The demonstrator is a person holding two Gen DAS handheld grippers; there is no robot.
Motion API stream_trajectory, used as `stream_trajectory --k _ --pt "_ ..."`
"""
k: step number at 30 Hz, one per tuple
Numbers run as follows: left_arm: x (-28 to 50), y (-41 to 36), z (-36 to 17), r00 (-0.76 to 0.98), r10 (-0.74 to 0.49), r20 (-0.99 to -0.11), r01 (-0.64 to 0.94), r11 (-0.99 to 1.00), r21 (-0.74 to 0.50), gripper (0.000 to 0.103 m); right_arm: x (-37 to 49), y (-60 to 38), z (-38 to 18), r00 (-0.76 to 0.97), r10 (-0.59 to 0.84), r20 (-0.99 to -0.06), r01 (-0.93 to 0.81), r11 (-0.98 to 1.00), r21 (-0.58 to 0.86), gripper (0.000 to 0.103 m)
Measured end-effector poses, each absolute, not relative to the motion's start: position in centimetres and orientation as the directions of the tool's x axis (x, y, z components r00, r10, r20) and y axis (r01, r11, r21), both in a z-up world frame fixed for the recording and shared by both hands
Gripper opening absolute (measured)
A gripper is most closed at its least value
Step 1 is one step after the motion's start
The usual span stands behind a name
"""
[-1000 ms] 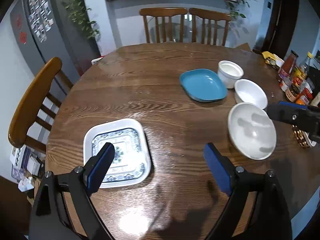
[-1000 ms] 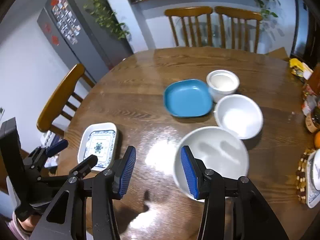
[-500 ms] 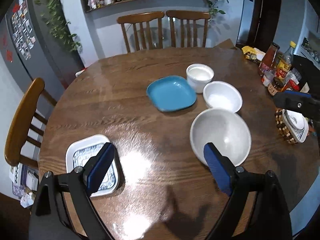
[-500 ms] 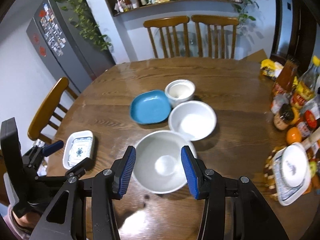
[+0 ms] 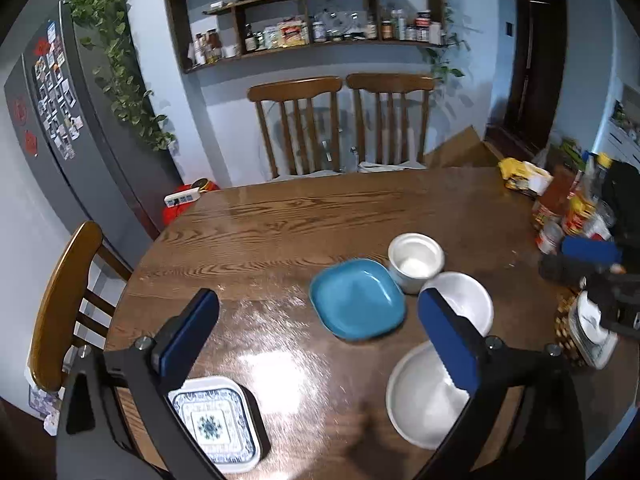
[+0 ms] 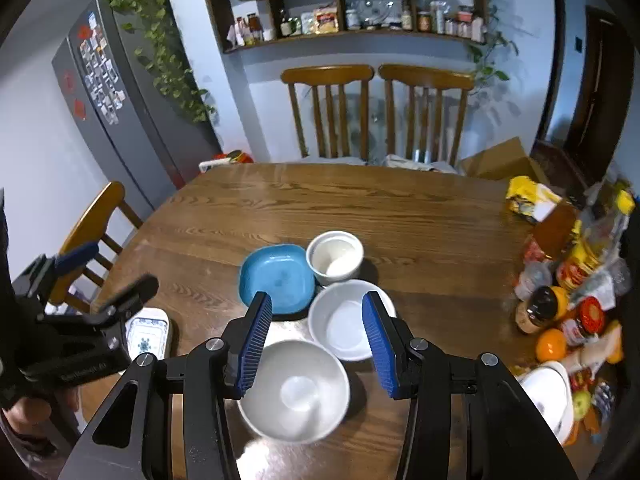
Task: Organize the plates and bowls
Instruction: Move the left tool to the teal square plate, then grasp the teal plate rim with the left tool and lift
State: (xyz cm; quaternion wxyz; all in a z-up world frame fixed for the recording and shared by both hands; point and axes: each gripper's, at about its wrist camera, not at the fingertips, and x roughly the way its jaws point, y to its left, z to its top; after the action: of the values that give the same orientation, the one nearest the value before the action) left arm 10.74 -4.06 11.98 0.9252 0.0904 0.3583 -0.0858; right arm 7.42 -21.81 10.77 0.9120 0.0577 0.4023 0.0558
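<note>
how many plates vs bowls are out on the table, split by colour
Blue plate: 1
Blue-patterned white plate: 1
White bowls: 3, that is the tall small one, the middle one and the near large one
Total: 5

On your desk, the flat square plate sits near the middle, with the small deep cup-like bowl just beside it on the right. In front of that bowl lies the mid-sized bowl, and nearest to you the largest bowl. The patterned square dish lies well apart at the near left edge. Jars and bottles crowd the right edge. Two chairs stand behind the desk, a third chair at its left.
</note>
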Motion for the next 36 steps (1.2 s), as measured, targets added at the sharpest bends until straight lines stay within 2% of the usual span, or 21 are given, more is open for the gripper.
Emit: stream_trajectory --k 5,9,13,16,18,21,22,33,36 --pt "14.9 -2.9 7.7 0.674 -0.066 -0.735 0.181 0.98 0.077 0.099 11.7 -20.7 6.8 0.582 0.181 -0.793 -0.059 0.982 0.181 0.048" --pt "18.3 -2.6 1.7 0.577 -0.032 -0.816 0.162 0.984 0.076 0.098 14.5 -19.9 3.0 0.509 0.194 -0.839 -0.053 0.98 0.194 0.048" --pt "21.6 -2.7 -4.2 0.459 -0.005 -0.889 0.148 0.986 0.071 0.084 16.5 -19.9 0.5 0.468 0.212 -0.858 -0.041 0.975 0.219 0.048" --pt "23.0 -3.2 -6.7 0.421 0.023 -0.907 0.142 0.986 0.091 0.084 17.7 -19.8 -1.2 0.432 0.215 -0.876 -0.038 0.975 0.221 0.048" --pt "23.5 -3.3 -7.5 0.403 0.019 -0.915 0.145 0.986 0.085 0.081 18.6 -19.7 -2.2 0.413 0.222 -0.883 -0.037 0.973 0.227 0.048" --pt "23.8 -3.5 -8.7 0.385 0.043 -0.922 0.159 0.981 0.112 0.066 19.4 -19.3 -3.0 0.392 0.23 -0.891 -0.043 0.972 0.232 0.048" --pt "23.8 -3.3 -9.0 0.38 0.05 -0.924 0.165 0.979 0.121 0.064 19.6 -19.1 -3.3 0.385 0.233 -0.893 -0.05 0.971 0.232 0.048" --pt "22.6 0.7 -8.7 0.382 0.078 -0.921 0.151 0.978 0.146 0.062 22.3 -15.3 -5.7 0.318 0.231 -0.919 -0.106 0.972 0.208 0.048" --pt "22.5 1.2 -8.9 0.372 0.067 -0.926 0.144 0.981 0.129 0.054 23.2 -13.7 -6.7 0.295 0.226 -0.928 -0.138 0.971 0.193 0.048"
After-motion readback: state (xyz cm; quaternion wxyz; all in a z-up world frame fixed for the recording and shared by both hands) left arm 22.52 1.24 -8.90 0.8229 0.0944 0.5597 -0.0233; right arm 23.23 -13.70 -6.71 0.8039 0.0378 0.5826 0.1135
